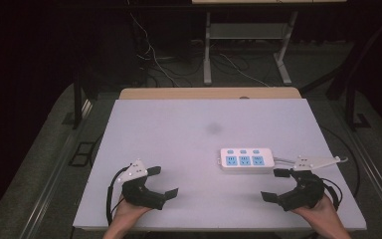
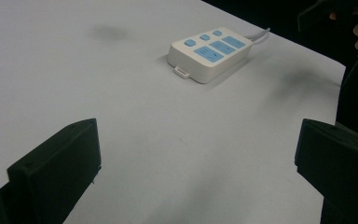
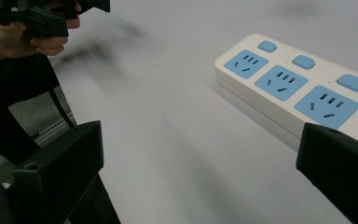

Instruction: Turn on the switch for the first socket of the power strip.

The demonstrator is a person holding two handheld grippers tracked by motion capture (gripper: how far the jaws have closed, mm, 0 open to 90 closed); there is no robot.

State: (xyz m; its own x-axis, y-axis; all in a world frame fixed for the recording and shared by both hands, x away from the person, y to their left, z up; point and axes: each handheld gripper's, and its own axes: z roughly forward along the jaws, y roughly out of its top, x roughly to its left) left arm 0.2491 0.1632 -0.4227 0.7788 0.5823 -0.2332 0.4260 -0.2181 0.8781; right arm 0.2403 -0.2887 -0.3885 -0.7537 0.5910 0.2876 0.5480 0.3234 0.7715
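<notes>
A white power strip with three blue sockets and three blue buttons lies flat on the white table, right of centre. My left gripper rests near the front left, open and holding nothing. My right gripper is just in front of the strip's right end, also open and empty. In the left gripper view the power strip lies far ahead of the wide-apart jaws of the left gripper. In the right gripper view the power strip sits close, just beyond the right gripper.
The strip's white cable runs right toward the table edge. A faint dark smudge marks the table's middle. A wooden board lines the far edge. Desk legs and loose wires lie on the floor behind.
</notes>
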